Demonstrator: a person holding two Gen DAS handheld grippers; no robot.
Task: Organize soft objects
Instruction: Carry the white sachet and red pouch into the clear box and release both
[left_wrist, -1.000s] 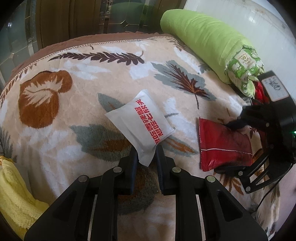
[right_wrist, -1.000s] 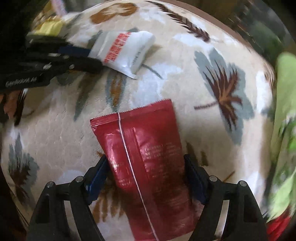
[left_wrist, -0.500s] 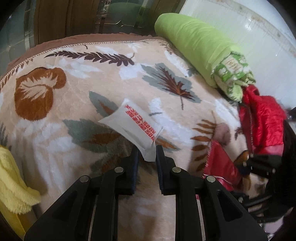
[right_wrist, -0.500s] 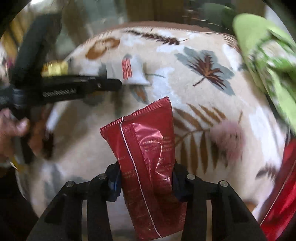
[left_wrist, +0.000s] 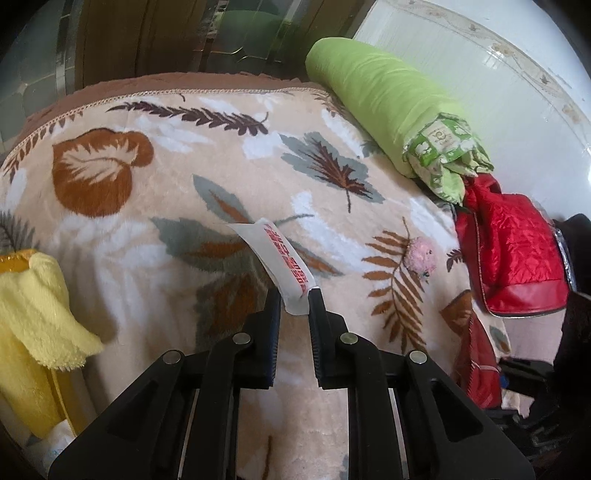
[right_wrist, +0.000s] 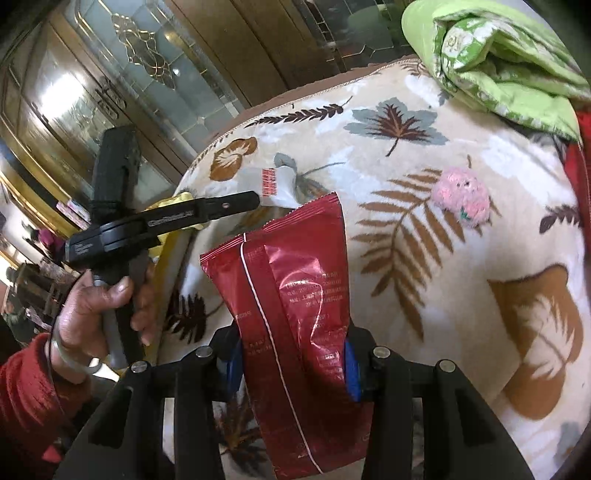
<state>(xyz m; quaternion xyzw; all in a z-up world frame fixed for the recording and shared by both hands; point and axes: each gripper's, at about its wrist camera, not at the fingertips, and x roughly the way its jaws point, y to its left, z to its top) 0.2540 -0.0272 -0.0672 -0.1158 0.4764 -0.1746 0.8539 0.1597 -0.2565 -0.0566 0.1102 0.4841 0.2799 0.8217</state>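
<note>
My left gripper (left_wrist: 294, 300) is shut on a corner of a white packet with red print (left_wrist: 275, 258) and holds it lifted above the leaf-patterned blanket (left_wrist: 147, 192). The same packet (right_wrist: 275, 184) and the left gripper (right_wrist: 255, 199) show in the right wrist view. My right gripper (right_wrist: 291, 360) is shut on a red foil pouch (right_wrist: 291, 288) and holds it upright above the blanket (right_wrist: 480, 240). A small pink plush (left_wrist: 421, 256) lies on the blanket; it also shows in the right wrist view (right_wrist: 463, 197).
A yellow towel (left_wrist: 33, 302) hangs over a yellow container (left_wrist: 14, 260) at the left edge. A green rolled pillow (left_wrist: 380, 99) lies at the back right beside a red quilted jacket (left_wrist: 513, 254). Glass cabinet doors (right_wrist: 110, 74) stand behind.
Both grippers have lifted their packets off the blanket. The right gripper closed on the red pouch and raised it upright. The white packet now hangs edge-on from the left gripper.
</note>
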